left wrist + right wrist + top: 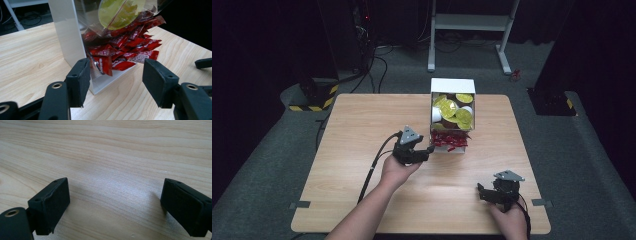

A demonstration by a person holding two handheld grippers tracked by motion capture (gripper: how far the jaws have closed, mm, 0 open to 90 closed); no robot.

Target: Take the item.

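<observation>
A white dispenser box (453, 85) stands at the table's far middle. Its upper part holds yellow-lidded cups (452, 110), and red packets (449, 140) spill out of its low front opening. My left gripper (430, 149) is open just left of that opening. In the left gripper view the red packets (120, 50) lie right ahead of the left gripper (117, 75), with nothing pressed between the pads, and a yellow lid (117, 12) shows above behind clear plastic. My right gripper (481, 192) rests open near the table's front right; in its own view the right gripper (115, 202) frames bare wood.
The wooden table (362, 130) has free room on its left half and between the two hands. Behind it on the floor stand a white-framed stand (469, 22), a black and yellow striped base (314, 100), cables, and a dark base (552, 102).
</observation>
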